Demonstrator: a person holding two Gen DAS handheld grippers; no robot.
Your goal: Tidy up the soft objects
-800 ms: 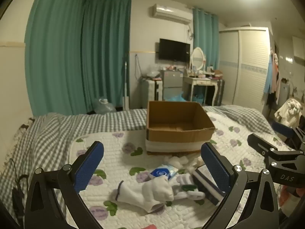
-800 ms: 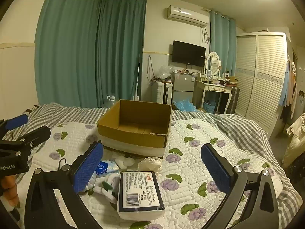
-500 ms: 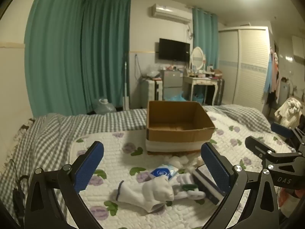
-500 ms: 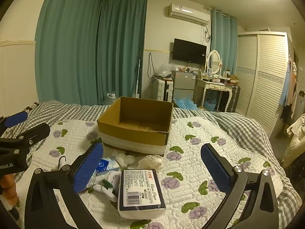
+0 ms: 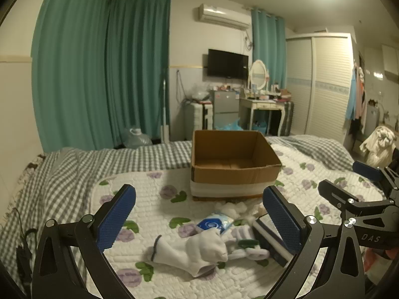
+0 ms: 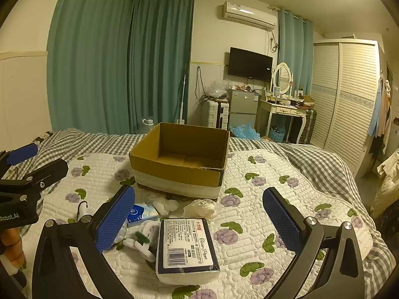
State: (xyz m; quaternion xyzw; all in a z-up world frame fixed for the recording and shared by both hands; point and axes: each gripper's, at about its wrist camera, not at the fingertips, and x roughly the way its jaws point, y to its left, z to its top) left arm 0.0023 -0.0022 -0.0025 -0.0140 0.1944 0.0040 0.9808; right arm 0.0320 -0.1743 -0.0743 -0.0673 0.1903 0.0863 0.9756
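Note:
An empty cardboard box [image 5: 234, 167] [image 6: 179, 162] stands open on the floral quilt. In front of it lie soft things: a white sock [image 5: 189, 251], a small blue tissue pack [image 5: 212, 224] [image 6: 142, 213], white cotton wads [image 5: 232, 208] [image 6: 164, 203], a cream lace piece [image 6: 199, 208], a white-and-green sock [image 6: 141, 240] and a wrapped tissue paper pack [image 6: 187, 246] [image 5: 264, 234]. My left gripper [image 5: 199, 219] is open above the sock. My right gripper [image 6: 199, 220] is open above the tissue paper pack. Each gripper also shows at the edge of the other's view.
The quilt [image 6: 261, 174] lies over a checked bedspread [image 5: 62, 174]. Beyond the bed stand green curtains [image 5: 99, 74], a suitcase, a small fridge [image 6: 242, 109], a dressing table [image 6: 286, 114] and a slatted wardrobe [image 6: 349, 99]. Clothes hang at the far right.
Both grippers have drifted slightly; the right gripper edged a little toward the box. Nothing on the bed has moved and both grippers stay open.

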